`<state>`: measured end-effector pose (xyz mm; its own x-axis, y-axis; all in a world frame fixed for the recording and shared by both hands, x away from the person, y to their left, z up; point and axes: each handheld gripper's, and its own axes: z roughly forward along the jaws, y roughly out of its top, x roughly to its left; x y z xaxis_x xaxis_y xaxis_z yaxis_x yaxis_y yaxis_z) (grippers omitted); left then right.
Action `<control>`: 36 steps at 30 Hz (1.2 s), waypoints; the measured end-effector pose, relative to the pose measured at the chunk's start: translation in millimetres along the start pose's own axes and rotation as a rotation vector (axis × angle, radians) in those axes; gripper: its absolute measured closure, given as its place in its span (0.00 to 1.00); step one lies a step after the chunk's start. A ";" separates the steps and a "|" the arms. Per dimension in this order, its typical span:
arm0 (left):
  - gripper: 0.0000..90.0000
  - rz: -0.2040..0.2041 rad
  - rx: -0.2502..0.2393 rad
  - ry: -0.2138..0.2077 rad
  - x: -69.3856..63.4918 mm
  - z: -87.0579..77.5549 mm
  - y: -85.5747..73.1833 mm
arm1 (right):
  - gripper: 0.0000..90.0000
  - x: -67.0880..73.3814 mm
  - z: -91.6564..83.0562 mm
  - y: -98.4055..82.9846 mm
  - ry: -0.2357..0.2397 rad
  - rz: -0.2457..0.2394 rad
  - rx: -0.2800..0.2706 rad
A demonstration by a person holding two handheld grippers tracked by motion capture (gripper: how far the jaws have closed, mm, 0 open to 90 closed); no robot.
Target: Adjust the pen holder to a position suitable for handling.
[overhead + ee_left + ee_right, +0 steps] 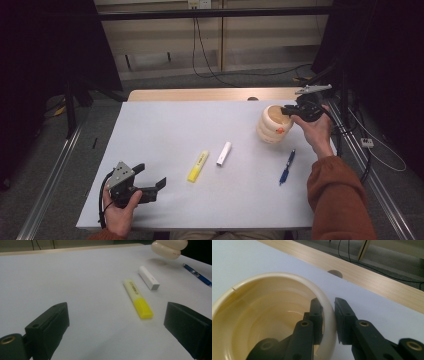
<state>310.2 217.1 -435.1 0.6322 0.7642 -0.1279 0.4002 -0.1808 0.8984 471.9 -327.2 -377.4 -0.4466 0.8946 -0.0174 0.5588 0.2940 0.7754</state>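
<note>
A cream ribbed cup (272,127) stands at the table's far right, its hollow inside (262,322) facing the right gripper view. My right gripper (286,111) is shut on the cup's rim (329,312), one jaw inside the wall and one outside. In the left gripper view the cup (170,248) seems slightly raised, with a shadow under it. My left gripper (151,174) rests open near the front left edge, held by a hand, nothing between its jaws (116,307).
A yellow highlighter (198,165) (137,298), a small white stick (224,153) (148,277) and a blue pen (287,167) (197,275) lie across the middle of the white table (165,125). A wooden strip (374,277) with a round hole (335,273) borders the far edge.
</note>
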 end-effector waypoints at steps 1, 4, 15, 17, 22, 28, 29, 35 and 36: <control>0.07 -0.001 0.001 0.000 0.1 0.0 0.0 | 0.86 0.9 -1.6 -0.5 0.002 -0.002 -0.003; 0.07 -0.004 0.002 0.000 0.2 0.3 -0.2 | 0.86 5.5 -6.5 -2.0 0.004 -0.007 -0.010; 0.07 -0.011 0.004 0.002 1.3 0.4 -0.6 | 0.86 27.2 -24.9 -8.9 0.011 -0.046 -0.028; 0.07 -0.015 0.007 0.005 1.4 0.7 -0.8 | 0.86 31.1 -26.4 -13.2 0.010 -0.053 -0.017; 0.07 -0.012 0.013 0.001 0.6 1.8 -0.8 | 0.86 41.6 -31.4 -21.3 0.018 -0.053 -0.007; 0.07 -0.016 0.011 -0.001 0.9 1.5 -1.0 | 0.86 56.4 -39.3 -23.3 0.024 -0.065 0.005; 0.07 -0.016 0.011 -0.001 1.0 1.5 -1.0 | 0.86 58.9 -40.7 -23.5 0.027 -0.067 0.003; 0.07 -0.019 0.011 -0.004 0.5 2.1 -1.2 | 0.87 73.9 -42.9 -25.5 0.041 -0.080 0.009; 0.07 -0.019 0.011 -0.005 0.4 2.1 -1.2 | 0.86 76.5 -42.2 -26.4 0.045 -0.083 0.009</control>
<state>311.4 216.3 -437.1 0.6276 0.7647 -0.1465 0.4195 -0.1736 0.8910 393.5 -280.8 -372.5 -0.5226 0.8510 -0.0524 0.5246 0.3694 0.7671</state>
